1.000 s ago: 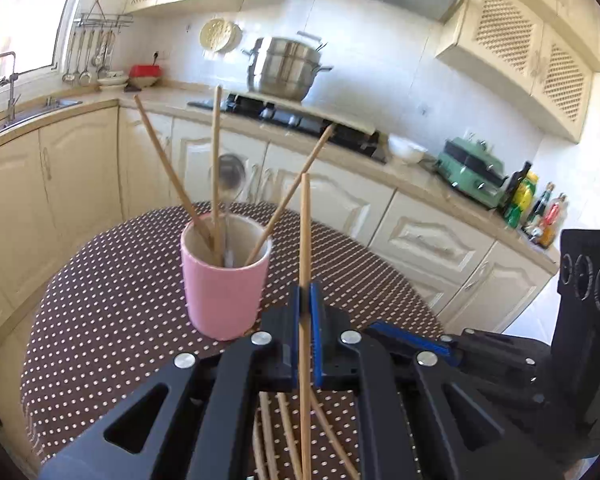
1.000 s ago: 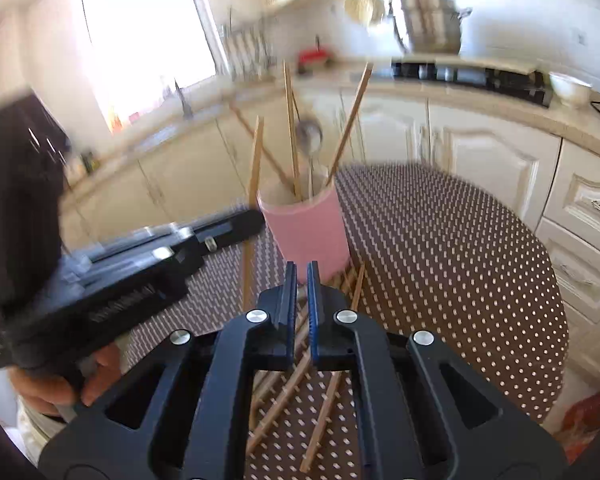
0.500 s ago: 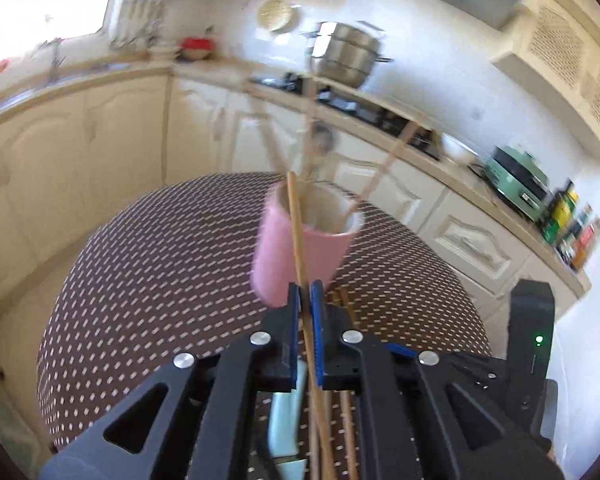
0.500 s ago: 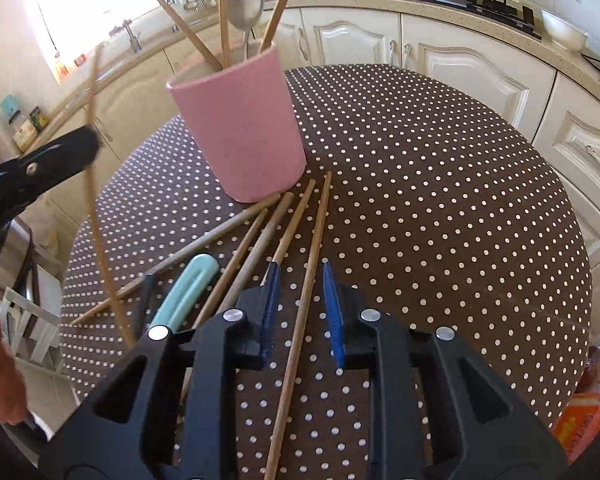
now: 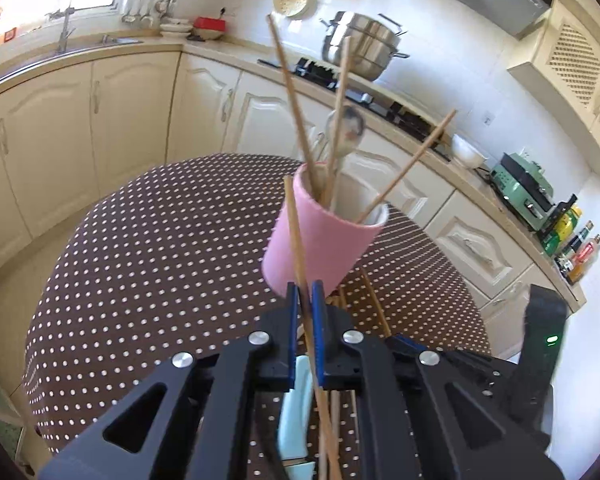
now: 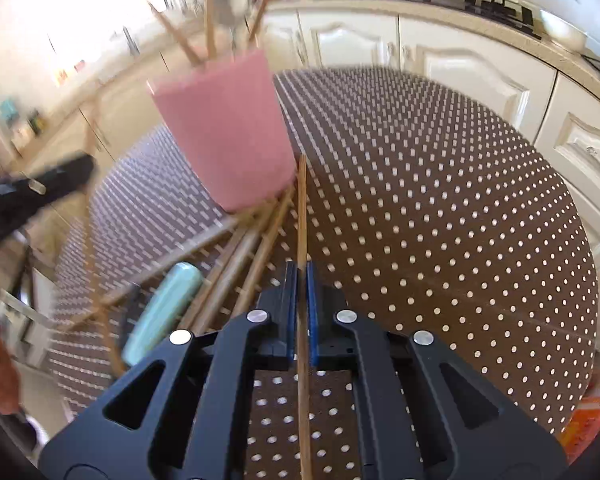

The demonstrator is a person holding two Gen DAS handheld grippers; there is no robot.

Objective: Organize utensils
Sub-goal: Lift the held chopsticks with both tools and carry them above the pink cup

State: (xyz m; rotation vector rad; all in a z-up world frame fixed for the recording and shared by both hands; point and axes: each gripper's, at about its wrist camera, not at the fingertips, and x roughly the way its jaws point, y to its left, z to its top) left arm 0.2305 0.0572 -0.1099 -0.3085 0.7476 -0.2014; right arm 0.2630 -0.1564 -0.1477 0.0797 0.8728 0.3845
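Left wrist, worktop: round, brown dotted cloth; cream kitchen cabinets behind.
Left gripper: clamped on one chopstick.
Pink cup: at 12 o'clock, holding three chopsticks and one spoon.
Right wrist, right gripper: clamped on one loose chopstick; cup at 11 o'clock.
Mint handle: one, at 9 o'clock beside several lying chopsticks.

Left tongs, right tongs: black angular frames, blue pads, silver round screws.
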